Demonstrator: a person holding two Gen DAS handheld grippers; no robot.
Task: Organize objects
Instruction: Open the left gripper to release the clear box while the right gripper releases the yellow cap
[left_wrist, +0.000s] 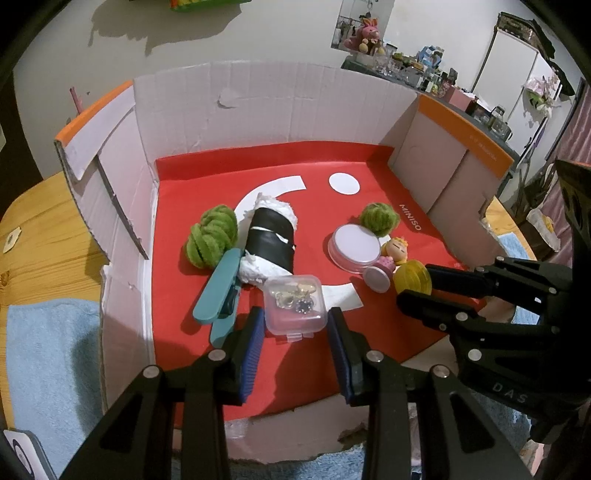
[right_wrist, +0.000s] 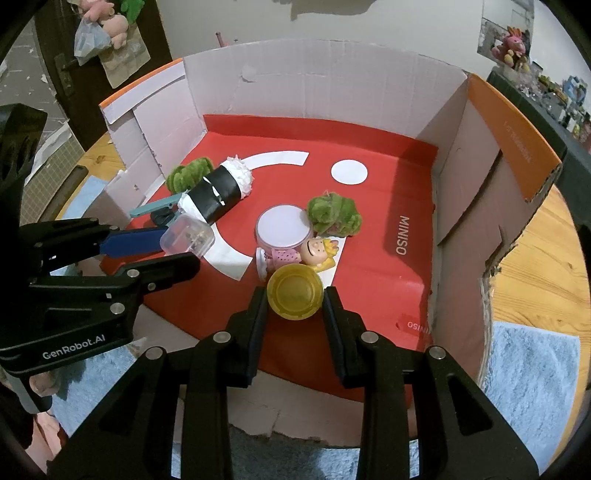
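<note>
Left tool (left_wrist: 296, 318) grips clear box (left_wrist: 295, 308); right tool (right_wrist: 294, 298) grips yellow cup (right_wrist: 294, 296)

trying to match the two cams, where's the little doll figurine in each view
Left wrist view: the doll figurine lies right of centre, between the round white-lidded jar and the yellow cup.
Right wrist view: the doll figurine lies at centre, just above the yellow cup.
Shared landmark: the white-lidded jar touching it.

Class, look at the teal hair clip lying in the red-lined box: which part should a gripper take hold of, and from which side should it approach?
Grip the teal hair clip across its long narrow arms near the middle, coming from above. It lies flat on the red liner, its far end close against the black-and-white roll, so the near end, beside the left gripper, is probably the freest.
</note>
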